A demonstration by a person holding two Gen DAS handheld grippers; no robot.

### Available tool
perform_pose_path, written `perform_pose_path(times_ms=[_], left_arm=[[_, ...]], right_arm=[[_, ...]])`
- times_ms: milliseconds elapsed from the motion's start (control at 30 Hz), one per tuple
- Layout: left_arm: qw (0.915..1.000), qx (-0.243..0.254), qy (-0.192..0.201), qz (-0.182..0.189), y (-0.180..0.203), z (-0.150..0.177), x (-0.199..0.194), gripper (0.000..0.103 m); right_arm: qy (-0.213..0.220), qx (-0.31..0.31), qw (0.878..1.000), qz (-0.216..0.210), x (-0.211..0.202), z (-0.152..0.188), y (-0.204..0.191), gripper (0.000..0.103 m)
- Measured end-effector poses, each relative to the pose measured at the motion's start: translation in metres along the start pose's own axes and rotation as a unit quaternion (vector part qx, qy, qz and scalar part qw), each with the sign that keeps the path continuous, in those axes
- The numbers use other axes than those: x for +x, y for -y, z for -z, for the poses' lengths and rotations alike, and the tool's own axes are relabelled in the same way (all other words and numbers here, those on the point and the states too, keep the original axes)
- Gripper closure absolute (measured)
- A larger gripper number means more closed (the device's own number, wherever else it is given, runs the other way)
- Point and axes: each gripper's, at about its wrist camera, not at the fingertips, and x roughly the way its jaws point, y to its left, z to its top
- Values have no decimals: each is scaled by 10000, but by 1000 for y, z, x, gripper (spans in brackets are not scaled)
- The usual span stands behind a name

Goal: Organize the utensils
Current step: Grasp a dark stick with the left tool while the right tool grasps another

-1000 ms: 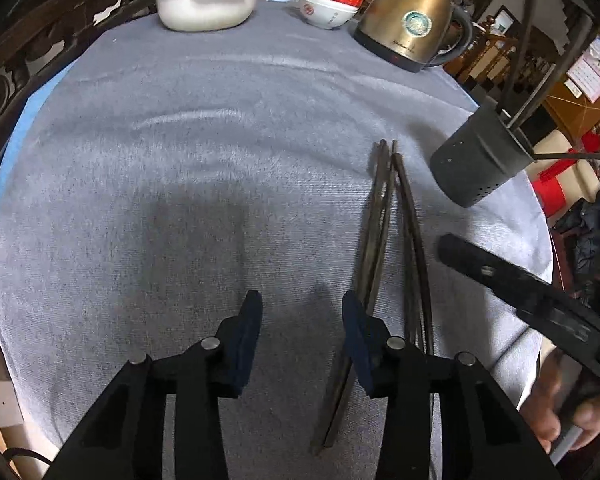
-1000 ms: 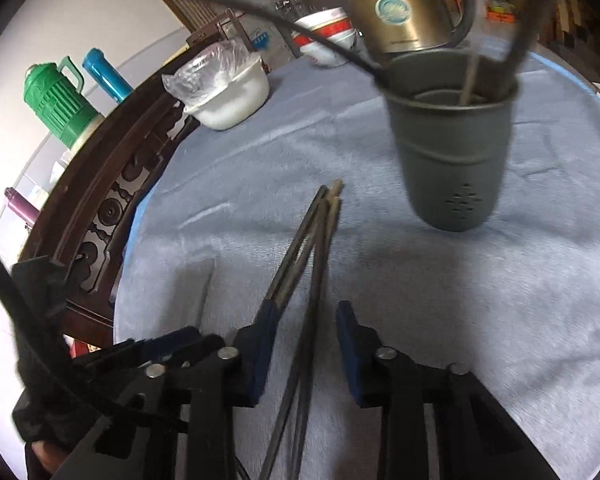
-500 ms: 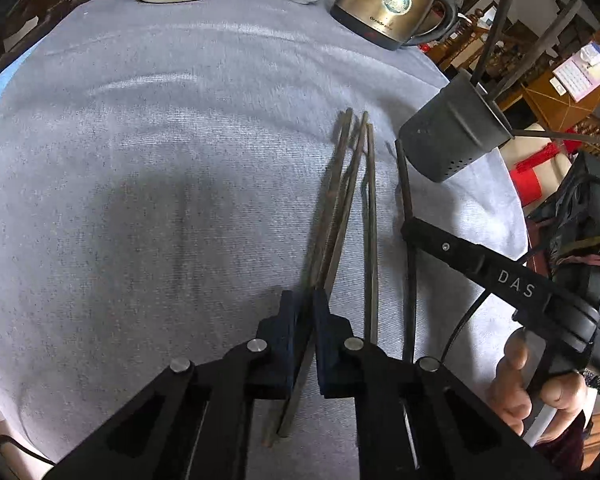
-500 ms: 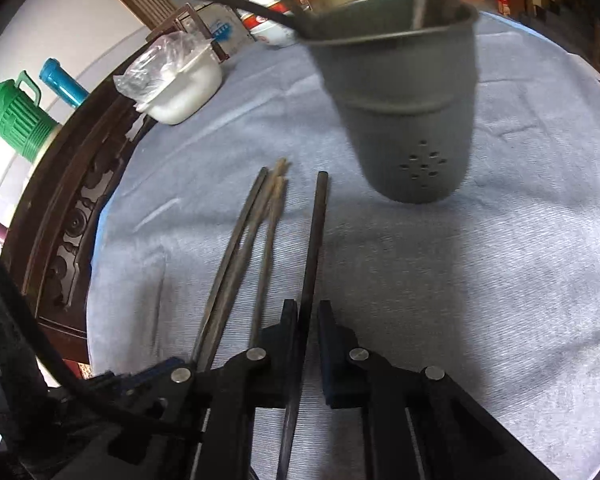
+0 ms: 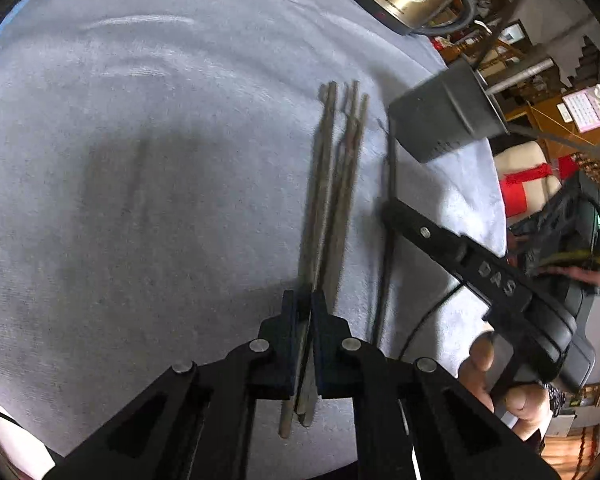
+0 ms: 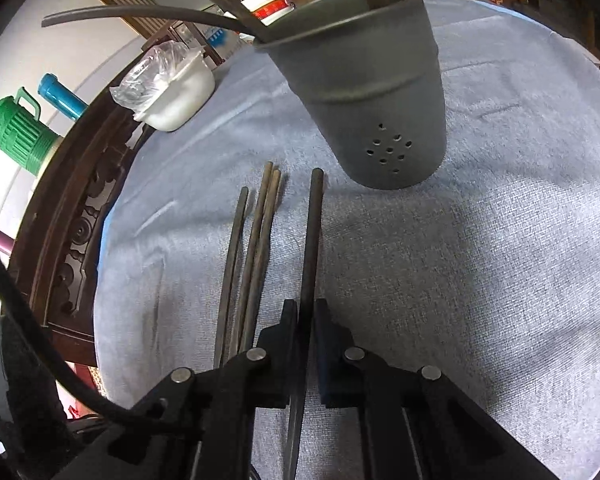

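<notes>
Left gripper (image 5: 304, 304): clamped on a brown chopstick bundle (image 5: 332, 184) lying on the grey cloth (image 5: 160, 160).
Right gripper (image 6: 306, 312): clamped on one dark chopstick (image 6: 312, 236).
Grey holder (image 6: 380, 92): at one o'clock of that chopstick.

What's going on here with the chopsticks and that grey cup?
A person is tidying chopsticks off a grey cloth with two handheld grippers. The left gripper is shut on a pair of chopsticks; the right gripper is shut on a single chopstick. The grey holder already contains some utensils.
</notes>
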Motion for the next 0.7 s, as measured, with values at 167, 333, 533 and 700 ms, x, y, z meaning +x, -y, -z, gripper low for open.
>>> perform_pose_path(times_ms=[167, 333, 533, 700], left_arm=[[9993, 97, 254, -258, -2, -20, -9, 95], [9989, 139, 218, -382, 1, -47, 1, 92], [9981, 137, 385, -451, 13, -77, 17, 89], [9982, 176, 422, -377, 22, -89, 23, 89]], right_arm=[[-56, 4, 10000, 58, -2, -4, 0, 90], [-91, 99, 9998, 136, -1, -13, 1, 89], [112, 256, 9992, 276, 2, -23, 5, 87], [268, 191, 9987, 389, 5, -27, 1, 87]])
